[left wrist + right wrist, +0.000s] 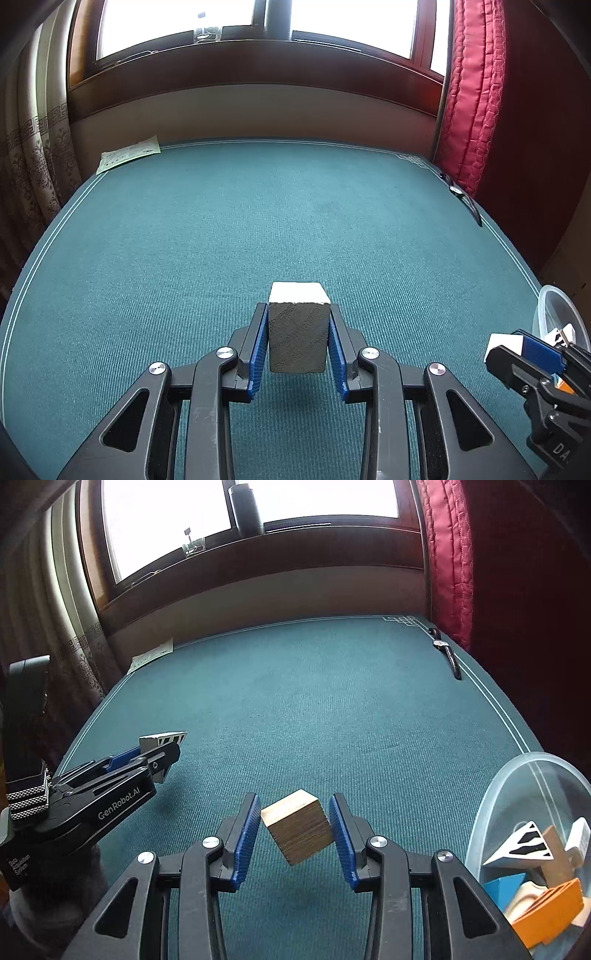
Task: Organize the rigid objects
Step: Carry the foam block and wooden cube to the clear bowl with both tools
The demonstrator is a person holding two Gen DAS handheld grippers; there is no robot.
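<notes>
1. The left hand-held gripper (298, 334), black with blue ribbed pads, fills the lower middle of its own view. Its jaws are clamped on a pale rectangular wooden block (298, 328) held upright with its white top face up, clear of the cloth, probably so it can be carried to the bowl without tipping.
2. The right hand-held gripper (295, 830), built the same way, sits at the bottom centre of its view. Its pads press on a tan wooden cube (297, 827) by two opposite corners, so the cube hangs tilted in a diamond pose. I judge that grip less secure than the left one; the cube could swivel.
3. The green felt-covered table (314, 701) spans the middle of both views and is mostly bare, which suggests most of the sorting is done.
4. The clear plastic bowl (495, 812) at the lower right edge of the right view seems to be the collecting place. It holds a heap of shaped pieces, among them a white triangular piece with black stripes (517, 845), an orange block (550, 912) and a blue block (504, 886); their full number cannot be counted.
5. Count: two grippers, two held blocks, one bowl.
6. Smaller things: one printed paper sheet (129, 155) at the upper left table corner, and one dark-strapped wristwatch (445, 651) at the upper right table edge.
</notes>
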